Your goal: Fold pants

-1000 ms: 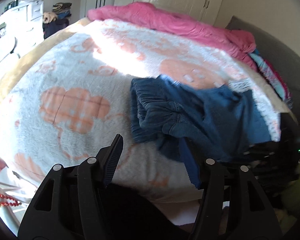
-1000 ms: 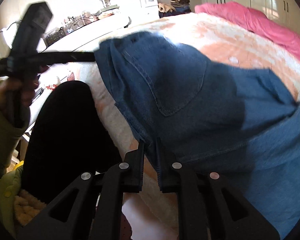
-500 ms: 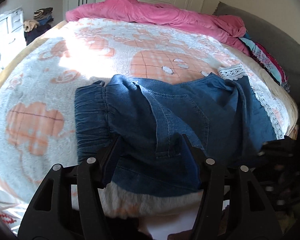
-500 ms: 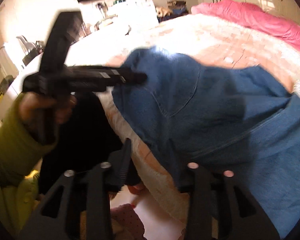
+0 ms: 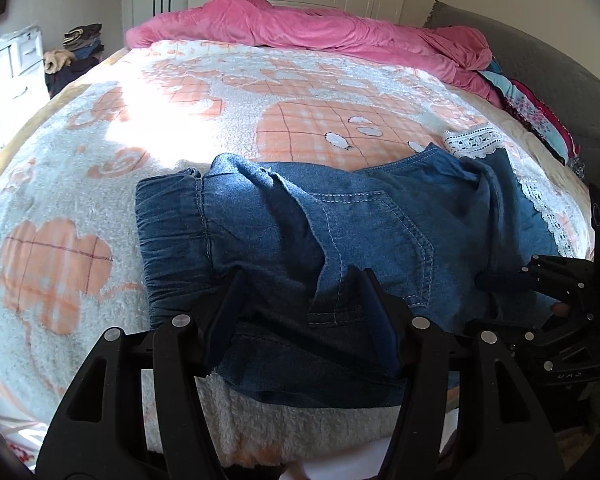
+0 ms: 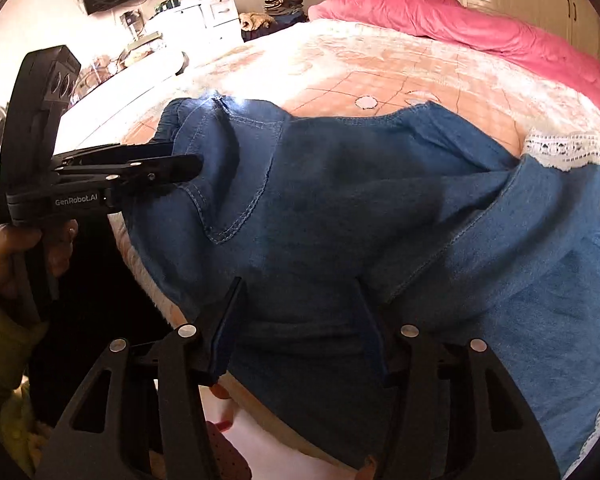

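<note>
- The blue denim pants (image 5: 340, 248) lie rumpled at the near edge of the bed (image 5: 100, 208), waistband at nine o'clock.
- The left tongs (image 5: 300, 300) stand wide over the pants' near edge, gripping nothing.
- The right tongs (image 6: 298, 312) have just been opening; they stand wide, with cloth between the fingers but not pinched.

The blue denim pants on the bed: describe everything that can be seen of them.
The pants are blue denim with pale topstitching, a gathered elastic waistband at the left, a patch pocket, and white lace trim at the leg end. They lie rumpled and loosely folded on the fleecy blanket, near its front edge. The left tool and right tool both stand open over the fabric; the right tool's jaws have just been opening.
</note>
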Motion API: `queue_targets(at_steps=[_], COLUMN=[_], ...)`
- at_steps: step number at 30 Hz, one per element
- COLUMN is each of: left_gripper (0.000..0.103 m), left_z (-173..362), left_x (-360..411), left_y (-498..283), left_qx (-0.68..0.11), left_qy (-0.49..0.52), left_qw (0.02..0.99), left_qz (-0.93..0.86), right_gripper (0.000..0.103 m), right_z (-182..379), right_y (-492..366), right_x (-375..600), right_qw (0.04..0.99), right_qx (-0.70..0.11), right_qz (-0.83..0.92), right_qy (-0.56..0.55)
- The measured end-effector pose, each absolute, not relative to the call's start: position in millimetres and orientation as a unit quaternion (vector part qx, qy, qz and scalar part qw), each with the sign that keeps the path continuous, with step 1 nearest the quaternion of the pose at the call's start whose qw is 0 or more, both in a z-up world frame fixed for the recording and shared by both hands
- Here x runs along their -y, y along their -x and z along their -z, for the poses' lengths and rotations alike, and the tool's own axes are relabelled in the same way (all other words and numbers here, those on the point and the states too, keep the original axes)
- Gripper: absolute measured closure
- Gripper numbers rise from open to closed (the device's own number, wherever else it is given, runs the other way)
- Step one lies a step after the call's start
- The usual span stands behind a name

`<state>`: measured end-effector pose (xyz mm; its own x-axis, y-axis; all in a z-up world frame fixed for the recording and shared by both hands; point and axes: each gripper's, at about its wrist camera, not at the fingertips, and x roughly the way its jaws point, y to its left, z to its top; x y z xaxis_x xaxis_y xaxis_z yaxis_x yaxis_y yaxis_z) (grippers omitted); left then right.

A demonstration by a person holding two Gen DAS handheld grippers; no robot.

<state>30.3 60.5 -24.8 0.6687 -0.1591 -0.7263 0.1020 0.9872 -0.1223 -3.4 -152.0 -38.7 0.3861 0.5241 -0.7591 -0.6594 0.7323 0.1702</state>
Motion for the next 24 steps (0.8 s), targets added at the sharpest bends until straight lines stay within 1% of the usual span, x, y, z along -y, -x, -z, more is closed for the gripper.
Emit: queue_targets(at_steps=[4, 7, 8, 9, 10, 17, 21, 24], left_gripper=[0.052, 0.045, 0.044, 0.043, 0.043, 0.041, 0.04, 0.04], left_z=[20, 7, 4, -1, -5, -29, -31, -26], left_x=[-64, -66, -66, -65, -65, -48, -31, -15], left_y=[-24, -11, -8, -3, 0, 10, 8, 5], left_qx=[-0.399, -0.394, -0.393, -0.388, -0.384, -0.364, -0.365, -0.374], left_qy=[0.057, 0.08, 0.082, 0.082, 0.08, 0.061, 0.057, 0.057], left_qw=[0.913, 0.913, 0.913, 0.915, 0.917, 0.926, 0.923, 0.917], left_qz=[0.067, 0.071, 0.072, 0.071, 0.069, 0.081, 0.105, 0.129], right_gripper=[0.051, 0.051, 0.05, 0.045, 0.043, 0.041, 0.041, 0.035], right_z=[30, 18, 12, 7, 2, -12, -13, -12], right_y=[5, 7, -1, -1, -1, -15, -19, -22], right_x=[161, 177, 177, 181, 188, 216, 232, 242], right_qw=[0.827, 0.829, 0.832, 0.836, 0.842, 0.862, 0.872, 0.879], right_qx=[-0.423, -0.414, -0.41, -0.405, -0.397, -0.374, -0.369, -0.367], right_qz=[-0.368, -0.375, -0.374, -0.37, -0.366, -0.339, -0.316, -0.299], right_qy=[0.049, 0.015, 0.009, 0.004, -0.004, -0.038, -0.052, -0.064])
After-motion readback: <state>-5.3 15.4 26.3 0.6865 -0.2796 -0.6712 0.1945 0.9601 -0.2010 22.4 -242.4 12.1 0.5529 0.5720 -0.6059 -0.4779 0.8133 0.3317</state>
